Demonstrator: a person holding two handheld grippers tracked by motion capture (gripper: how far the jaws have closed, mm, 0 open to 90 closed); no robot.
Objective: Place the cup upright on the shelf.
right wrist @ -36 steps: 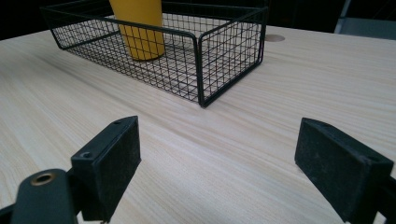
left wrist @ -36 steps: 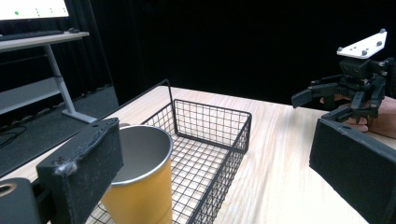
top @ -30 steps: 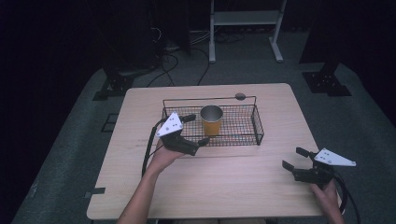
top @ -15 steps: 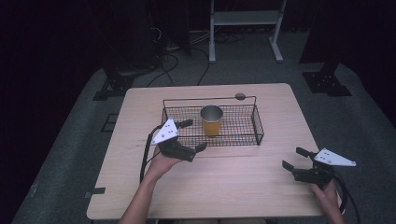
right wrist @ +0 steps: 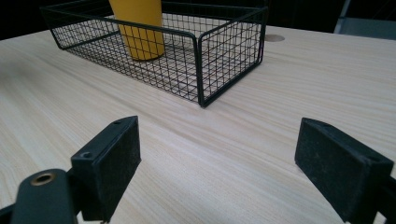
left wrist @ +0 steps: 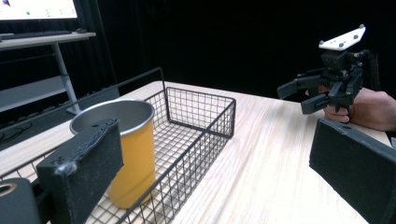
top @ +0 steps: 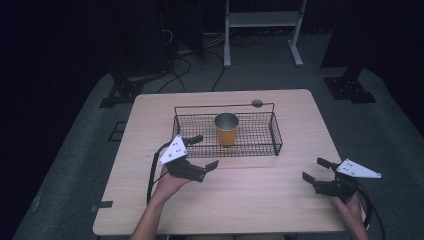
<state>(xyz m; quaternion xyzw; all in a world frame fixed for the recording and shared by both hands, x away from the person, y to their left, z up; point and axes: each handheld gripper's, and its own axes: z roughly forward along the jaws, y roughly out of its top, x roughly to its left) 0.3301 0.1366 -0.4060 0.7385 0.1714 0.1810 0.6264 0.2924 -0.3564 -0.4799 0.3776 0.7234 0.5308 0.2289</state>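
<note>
Left gripper (top: 200,151) is held wide open with nothing between its jaws, just in front of the near left corner of the wire basket (top: 274,131), one jaw reaching over the basket's rim. Its own camera view places the yellow cup (left wrist: 125,149) directly behind the left pad, standing upright inside the wire basket (left wrist: 205,122); whether the pad touches the cup cannot be told from that view. From above, the yellow cup (top: 226,129) is seen clear of the jaws, near the middle of the basket, its steel-coloured inside exposed. The right gripper (top: 316,170) is likewise held wide open and empty, low over the table (top: 250,200) near its front right corner, well apart from the basket. In the right gripper view the cup's (right wrist: 138,29) top is cut off, and bare wood is seen between the pads (right wrist: 116,158). The far right gripper (left wrist: 303,95) is also caught in the left gripper view, gripped by a hand (left wrist: 369,108).
</note>
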